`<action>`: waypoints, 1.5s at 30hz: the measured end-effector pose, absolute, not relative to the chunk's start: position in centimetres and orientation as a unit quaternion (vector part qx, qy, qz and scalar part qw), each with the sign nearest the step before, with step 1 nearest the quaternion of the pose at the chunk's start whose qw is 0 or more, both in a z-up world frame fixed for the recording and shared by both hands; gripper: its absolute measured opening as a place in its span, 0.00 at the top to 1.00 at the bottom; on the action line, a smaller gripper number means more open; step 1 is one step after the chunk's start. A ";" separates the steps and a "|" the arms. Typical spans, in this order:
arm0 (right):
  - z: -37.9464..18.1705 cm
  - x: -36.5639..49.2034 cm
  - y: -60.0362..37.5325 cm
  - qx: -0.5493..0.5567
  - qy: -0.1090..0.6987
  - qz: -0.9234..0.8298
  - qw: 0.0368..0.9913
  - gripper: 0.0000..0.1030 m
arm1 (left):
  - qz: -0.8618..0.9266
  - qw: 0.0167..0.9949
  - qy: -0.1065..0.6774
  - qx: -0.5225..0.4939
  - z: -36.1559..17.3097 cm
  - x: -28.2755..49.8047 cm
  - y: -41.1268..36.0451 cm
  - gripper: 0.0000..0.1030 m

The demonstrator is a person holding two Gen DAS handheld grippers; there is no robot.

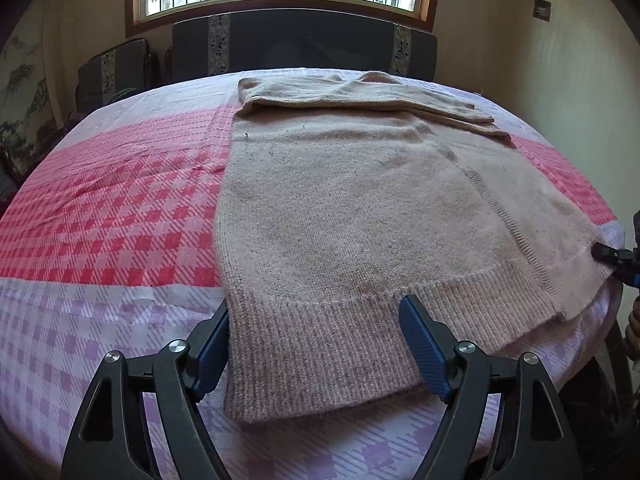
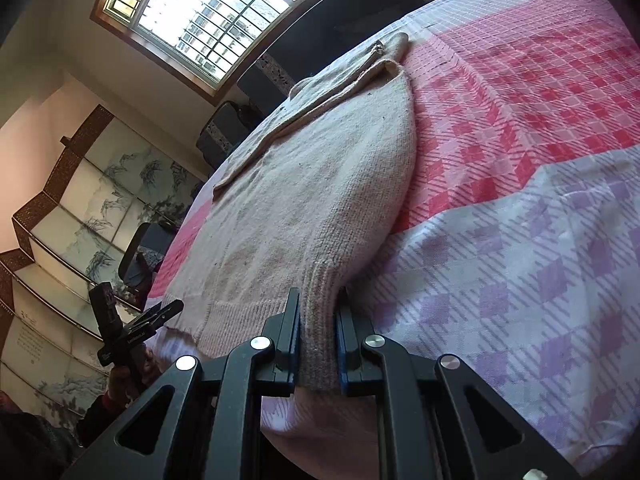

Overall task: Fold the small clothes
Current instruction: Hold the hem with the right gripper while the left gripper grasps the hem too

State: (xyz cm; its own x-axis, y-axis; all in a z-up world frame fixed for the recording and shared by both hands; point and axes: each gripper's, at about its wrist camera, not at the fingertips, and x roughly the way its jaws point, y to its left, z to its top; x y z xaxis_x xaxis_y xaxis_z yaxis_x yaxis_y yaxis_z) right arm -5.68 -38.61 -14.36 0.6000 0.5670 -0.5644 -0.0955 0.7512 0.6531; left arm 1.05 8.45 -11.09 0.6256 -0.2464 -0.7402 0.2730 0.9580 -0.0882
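A beige-pink knitted sweater lies flat on the checked cloth, sleeves folded across its far end. My left gripper is open; its jaws straddle the ribbed hem at the near left corner, without closing on it. My right gripper is shut on the hem's right corner of the sweater. The right gripper's tip shows at the right edge of the left wrist view. The left gripper shows at the lower left of the right wrist view.
The sweater lies on a table covered by a pink, red and lilac checked cloth, also in the right wrist view. Dark chairs stand behind it under a window. A painted folding screen stands at the left.
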 end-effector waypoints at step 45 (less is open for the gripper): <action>-14.6 -2.7 -38.9 0.352 0.431 0.207 0.805 0.75 | -0.294 0.748 0.485 -0.344 -11.9 8.5 15.4 0.32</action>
State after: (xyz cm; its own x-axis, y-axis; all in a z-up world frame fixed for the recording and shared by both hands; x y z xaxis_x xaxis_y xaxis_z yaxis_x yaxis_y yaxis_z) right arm -2.70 -38.87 -14.59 0.5438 0.6361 -0.5474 -0.0292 0.6663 0.7451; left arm 8.52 15.45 -11.88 0.3570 -0.7740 -0.5229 0.1067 0.5899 -0.8004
